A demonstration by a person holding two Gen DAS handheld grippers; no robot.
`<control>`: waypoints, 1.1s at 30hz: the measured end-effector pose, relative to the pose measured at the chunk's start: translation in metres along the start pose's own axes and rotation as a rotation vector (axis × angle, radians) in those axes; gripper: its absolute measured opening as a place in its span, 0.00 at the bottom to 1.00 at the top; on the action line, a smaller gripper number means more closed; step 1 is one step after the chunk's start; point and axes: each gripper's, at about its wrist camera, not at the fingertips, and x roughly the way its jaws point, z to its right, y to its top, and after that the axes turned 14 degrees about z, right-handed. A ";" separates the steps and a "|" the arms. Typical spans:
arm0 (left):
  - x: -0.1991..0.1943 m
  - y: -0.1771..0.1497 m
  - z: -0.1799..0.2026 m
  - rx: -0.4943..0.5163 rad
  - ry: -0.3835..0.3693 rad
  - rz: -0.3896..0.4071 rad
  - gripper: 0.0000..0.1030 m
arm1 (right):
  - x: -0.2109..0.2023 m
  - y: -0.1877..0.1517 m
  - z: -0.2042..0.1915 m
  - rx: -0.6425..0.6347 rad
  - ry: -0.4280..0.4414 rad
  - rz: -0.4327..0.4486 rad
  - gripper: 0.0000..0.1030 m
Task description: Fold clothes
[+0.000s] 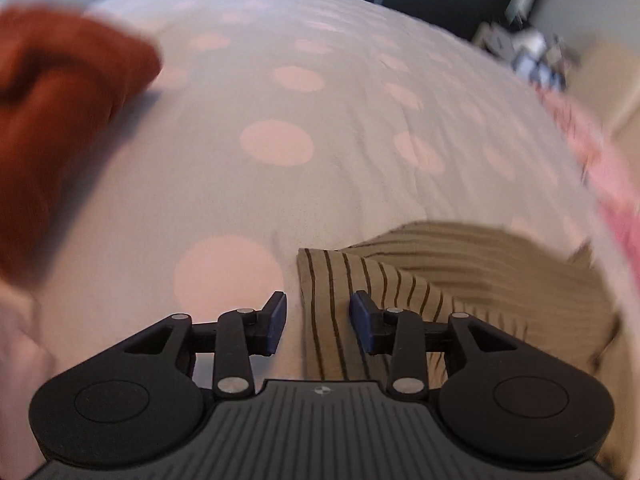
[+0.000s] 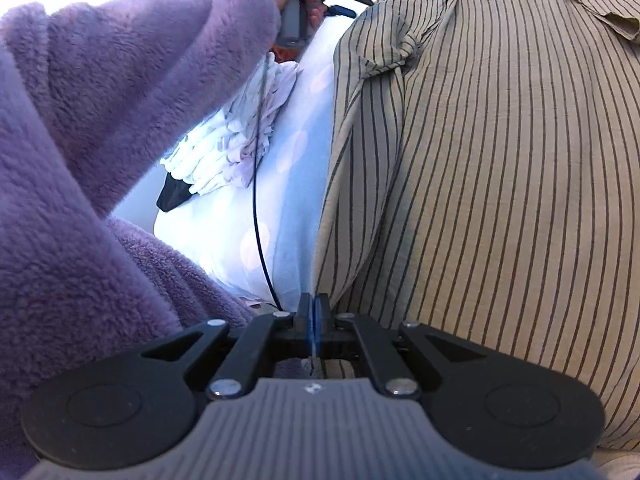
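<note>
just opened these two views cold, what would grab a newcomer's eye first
The tan striped shirt fills the right of the right wrist view, its edge pinched in the shut right gripper. A fluffy purple sleeve crowds the left. In the left view, the open left gripper hovers over the pink-dotted bedspread, a rust-orange garment at far left.

Your right tongs (image 2: 315, 312) are pinched on the striped shirt's (image 2: 500, 184) near edge; your purple sleeve (image 2: 120, 100) fills the left, bed (image 2: 288, 184) between.
</note>
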 end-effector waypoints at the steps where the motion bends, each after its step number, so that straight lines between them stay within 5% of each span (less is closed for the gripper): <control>1: 0.002 -0.002 -0.010 -0.074 -0.023 0.012 0.36 | 0.001 0.000 0.001 -0.001 -0.003 -0.004 0.02; 5: 0.011 -0.009 -0.028 -0.197 -0.099 0.030 0.36 | 0.005 0.002 0.001 -0.007 -0.013 -0.017 0.02; 10: 0.005 0.004 -0.005 -0.126 -0.138 0.064 0.07 | 0.009 0.003 0.001 -0.012 -0.020 -0.026 0.02; 15: -0.003 0.019 0.020 -0.043 -0.172 0.100 0.01 | 0.004 0.002 -0.003 -0.018 0.001 -0.013 0.02; 23: -0.033 0.038 0.126 0.258 -0.241 0.141 0.01 | -0.025 0.001 -0.007 -0.034 0.034 0.047 0.02; 28: -0.028 0.018 0.198 0.486 -0.236 0.109 0.01 | -0.040 -0.003 0.001 -0.019 0.022 0.054 0.02; 33: -0.012 -0.014 0.249 0.609 -0.253 0.067 0.00 | -0.052 -0.007 0.016 0.003 -0.015 0.044 0.02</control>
